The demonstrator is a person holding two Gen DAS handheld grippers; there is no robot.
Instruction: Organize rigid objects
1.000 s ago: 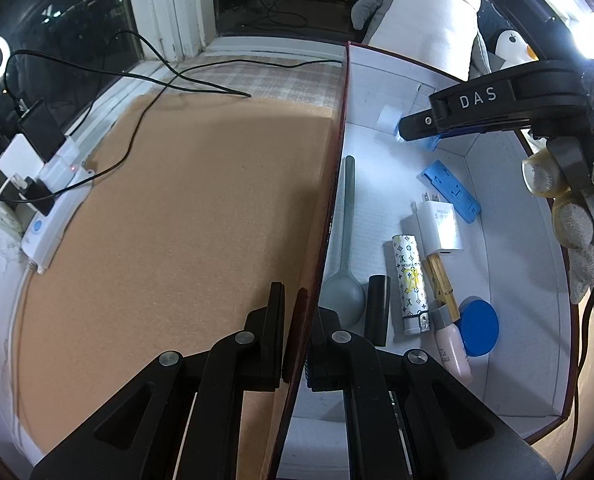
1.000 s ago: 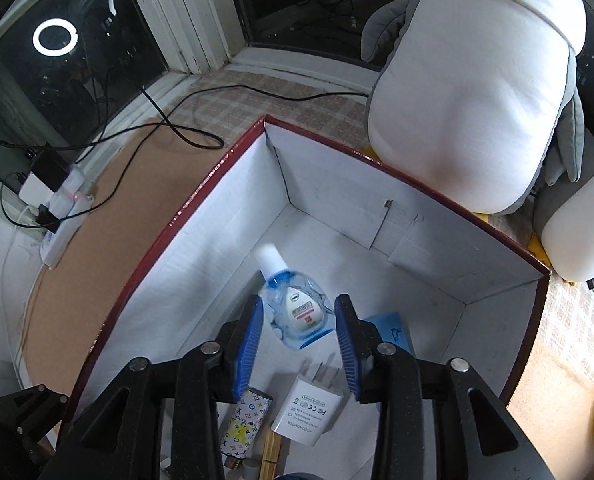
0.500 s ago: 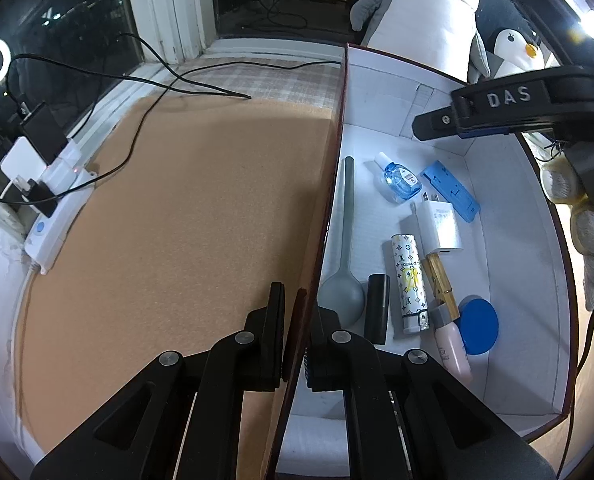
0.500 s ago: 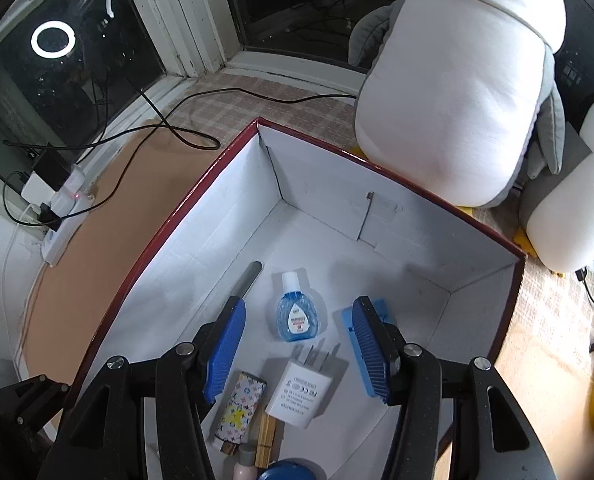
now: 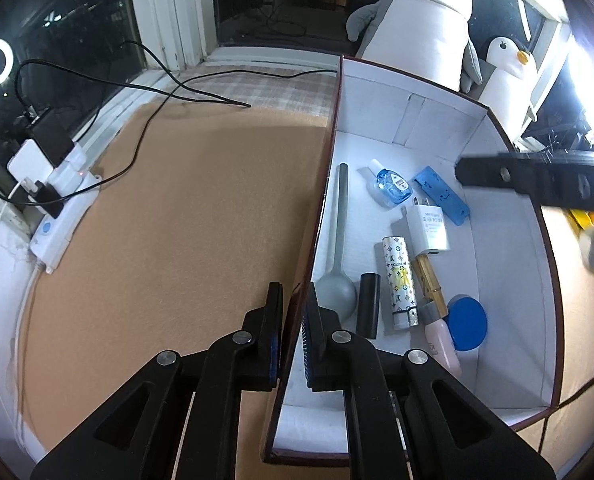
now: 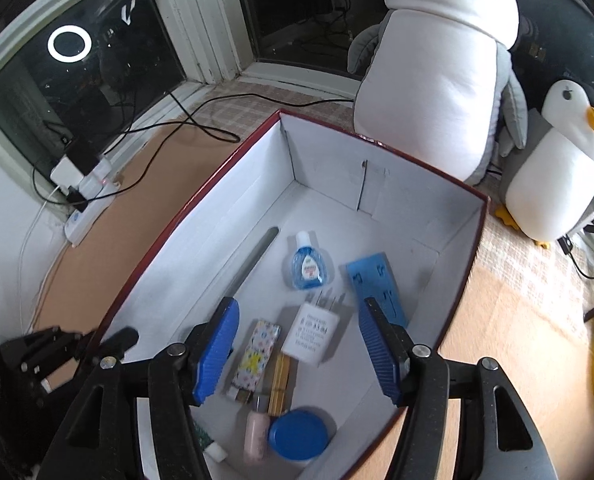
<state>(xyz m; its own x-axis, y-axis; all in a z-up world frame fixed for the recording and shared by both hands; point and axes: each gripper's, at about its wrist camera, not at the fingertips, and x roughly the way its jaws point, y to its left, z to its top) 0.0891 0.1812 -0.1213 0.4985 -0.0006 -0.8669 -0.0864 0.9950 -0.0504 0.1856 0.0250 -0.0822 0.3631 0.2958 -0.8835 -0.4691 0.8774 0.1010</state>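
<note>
Right claw [image 6: 297, 344] now opening, clear of one dropper bottle [image 6: 308, 264].

Layout. The box [image 6: 449, 280] stands on the mat [image 5: 185, 216], before two plush penguins [image 6: 437, 80]. Inside it, the spoon [image 5: 339, 240] lies along the left wall; the dropper bottle [image 6: 307, 266] lies at the far end, the plug adapter [image 6: 311, 332] just nearer, the flat strip [image 6: 377, 284] to their right. The power strip [image 5: 61, 220] lies at the mat's left edge.
</note>
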